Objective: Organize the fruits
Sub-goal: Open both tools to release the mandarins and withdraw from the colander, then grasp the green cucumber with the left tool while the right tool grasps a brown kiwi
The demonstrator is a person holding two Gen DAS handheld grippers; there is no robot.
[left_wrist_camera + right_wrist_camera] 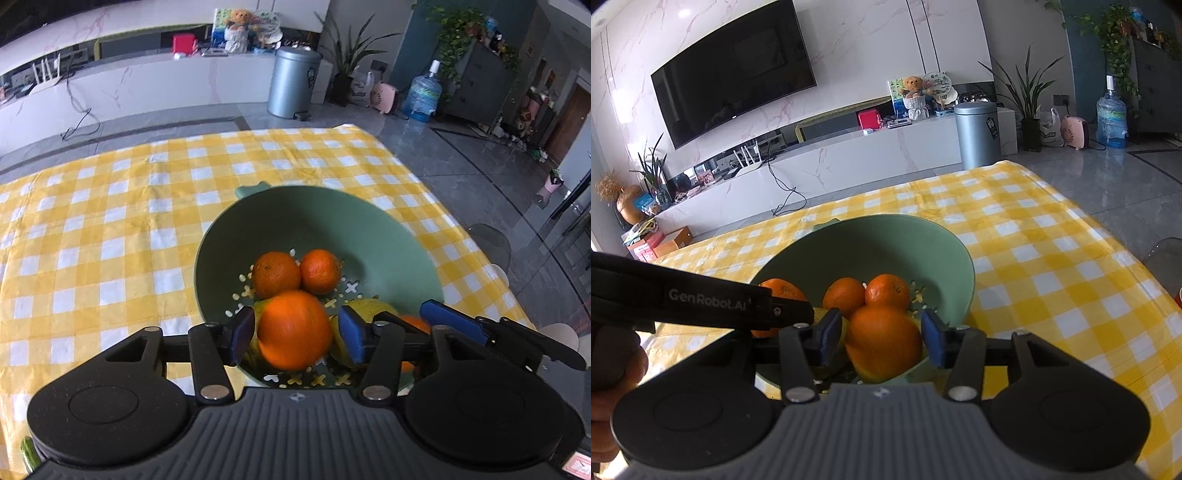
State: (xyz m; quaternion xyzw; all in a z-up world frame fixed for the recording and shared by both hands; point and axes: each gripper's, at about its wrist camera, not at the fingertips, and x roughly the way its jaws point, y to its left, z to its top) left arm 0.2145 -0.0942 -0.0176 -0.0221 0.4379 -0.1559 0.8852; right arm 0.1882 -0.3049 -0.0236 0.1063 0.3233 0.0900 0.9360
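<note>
Left wrist: left hand-held gripper spread around orange over colander; release step; next we withdraw upward.

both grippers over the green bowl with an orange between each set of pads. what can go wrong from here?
1. The orange between the left gripper pads is motion-blurred and looks loose; it may drop onto the two mandarins and bounce toward the green bowl rim.
2. The right gripper sits close beside the left over the same bowl; the fingers could collide.
3. Its orange hangs near the bowl's near rim and could roll onto the checkered tablecloth.
</note>
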